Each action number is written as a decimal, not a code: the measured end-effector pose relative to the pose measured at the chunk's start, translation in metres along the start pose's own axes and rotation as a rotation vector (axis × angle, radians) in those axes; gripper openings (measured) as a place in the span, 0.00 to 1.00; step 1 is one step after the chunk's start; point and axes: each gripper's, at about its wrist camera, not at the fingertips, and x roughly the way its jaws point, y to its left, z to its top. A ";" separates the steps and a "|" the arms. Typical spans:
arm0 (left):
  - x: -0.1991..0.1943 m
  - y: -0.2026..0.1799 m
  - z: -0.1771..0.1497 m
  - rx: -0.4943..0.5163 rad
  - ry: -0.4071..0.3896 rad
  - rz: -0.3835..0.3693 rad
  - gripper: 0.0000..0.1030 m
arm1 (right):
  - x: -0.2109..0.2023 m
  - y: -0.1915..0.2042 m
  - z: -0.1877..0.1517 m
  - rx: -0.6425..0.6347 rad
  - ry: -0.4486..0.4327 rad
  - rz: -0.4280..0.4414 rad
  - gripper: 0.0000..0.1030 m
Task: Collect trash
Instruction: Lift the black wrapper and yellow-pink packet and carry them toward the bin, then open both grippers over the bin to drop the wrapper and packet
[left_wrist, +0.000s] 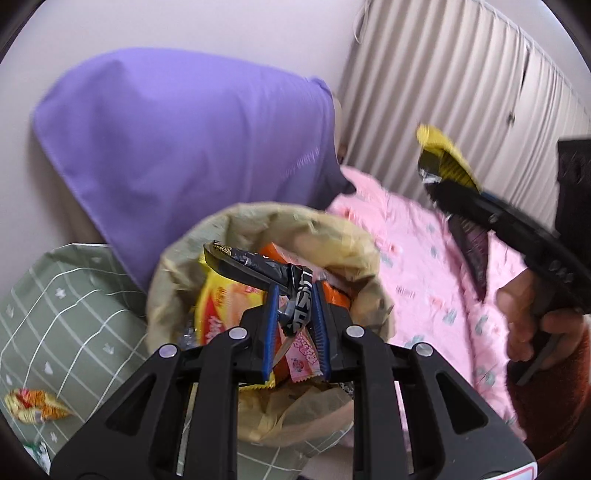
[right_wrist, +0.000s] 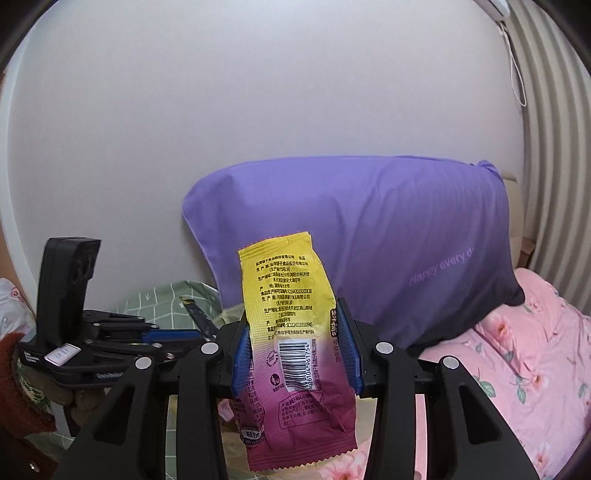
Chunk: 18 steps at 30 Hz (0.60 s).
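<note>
My left gripper (left_wrist: 294, 301) is shut on a crumpled black wrapper (left_wrist: 258, 264) and hangs right over a bin lined with a beige bag (left_wrist: 354, 236). Inside the bin lie yellow, orange and pink wrappers (left_wrist: 221, 306). My right gripper (right_wrist: 293, 338) is shut on a yellow and magenta snack packet (right_wrist: 286, 306), which stands upright between the blue pads. In the left wrist view that right gripper (left_wrist: 448, 184) is up at the right, over the pink bedding, with the packet (left_wrist: 441, 151) sticking out. The left gripper (right_wrist: 177, 334) shows at the left of the right wrist view.
A purple pillow (right_wrist: 369, 240) leans on the white wall behind the bin. Pink flowered bedding (left_wrist: 424, 266) lies to the right, green checked bedding (left_wrist: 66, 306) to the left with another crumpled wrapper (left_wrist: 35, 404) on it. Ribbed curtains (left_wrist: 461, 92) hang at the back right.
</note>
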 end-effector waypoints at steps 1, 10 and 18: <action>0.008 -0.002 0.000 0.012 0.018 0.008 0.17 | -0.002 -0.004 -0.003 0.007 0.006 -0.004 0.38; 0.028 0.011 -0.015 0.006 0.081 0.035 0.17 | 0.021 -0.007 -0.013 0.020 0.053 0.012 0.38; 0.015 0.029 -0.013 -0.038 0.065 -0.003 0.17 | 0.065 0.004 -0.012 -0.014 0.123 0.076 0.38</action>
